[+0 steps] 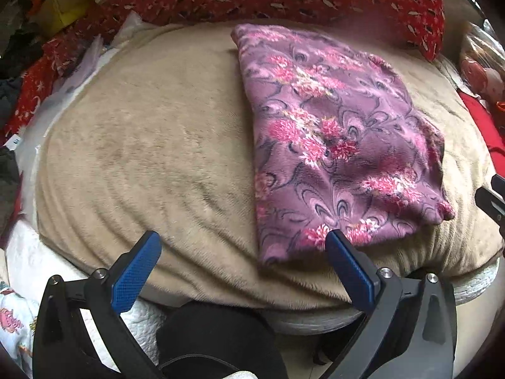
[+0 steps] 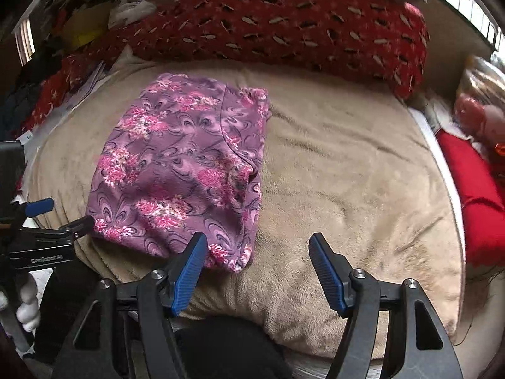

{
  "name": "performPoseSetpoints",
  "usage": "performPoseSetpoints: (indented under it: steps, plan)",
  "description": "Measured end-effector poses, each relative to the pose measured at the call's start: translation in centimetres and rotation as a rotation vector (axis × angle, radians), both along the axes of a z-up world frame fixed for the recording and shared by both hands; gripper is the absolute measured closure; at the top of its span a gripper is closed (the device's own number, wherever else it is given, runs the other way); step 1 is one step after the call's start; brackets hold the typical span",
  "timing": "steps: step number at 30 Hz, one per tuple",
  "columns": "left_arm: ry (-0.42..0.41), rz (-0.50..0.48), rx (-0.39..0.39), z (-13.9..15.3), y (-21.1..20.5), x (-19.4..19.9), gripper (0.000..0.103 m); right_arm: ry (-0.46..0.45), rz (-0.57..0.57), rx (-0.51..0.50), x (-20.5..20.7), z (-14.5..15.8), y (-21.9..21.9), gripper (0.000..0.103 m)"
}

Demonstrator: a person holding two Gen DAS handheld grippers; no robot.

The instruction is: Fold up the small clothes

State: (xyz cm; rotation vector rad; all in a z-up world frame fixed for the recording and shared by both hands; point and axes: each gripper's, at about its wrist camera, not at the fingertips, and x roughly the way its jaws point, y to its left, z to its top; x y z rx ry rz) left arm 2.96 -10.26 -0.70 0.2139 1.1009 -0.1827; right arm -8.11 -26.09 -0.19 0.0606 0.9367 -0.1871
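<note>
Purple floral garment point(image 1: 341, 145) folded, frame centre, on beige blanket point(image 1: 151, 145). Left hand-held gripper point(image 1: 243, 246), right hand-held gripper point(image 2: 257, 249) spread, empty. Square edges, press flat.

left wrist view: looks steeply down from near the front edge of the tan blanket point(image 1: 142, 145), folded purple floral garment point(image 1: 341, 139) right of centre.
right wrist view: same downward slant, garment left.
shared: blanket, garment, red patterned pillow point(image 2: 300, 22) behind.
</note>
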Motion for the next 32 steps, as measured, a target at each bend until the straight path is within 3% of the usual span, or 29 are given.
performPoseSetpoints:
  steps: [10,24,32]
  plan:
    - [-0.037,-0.040,0.004,1.4,-0.3,-2.0,0.000,-0.071,0.009,-0.024,-1.7,1.9,1.5,0.033]
    - [-0.009,-0.084,-0.013,2.5,-1.0,-4.7,0.000,-0.107,-0.012,0.027,-4.5,2.8,1.5,0.032]
    - [-0.045,-0.119,-0.028,4.1,-2.0,-6.8,0.000,-0.131,-0.032,0.036,-6.2,3.2,1.1,0.032]
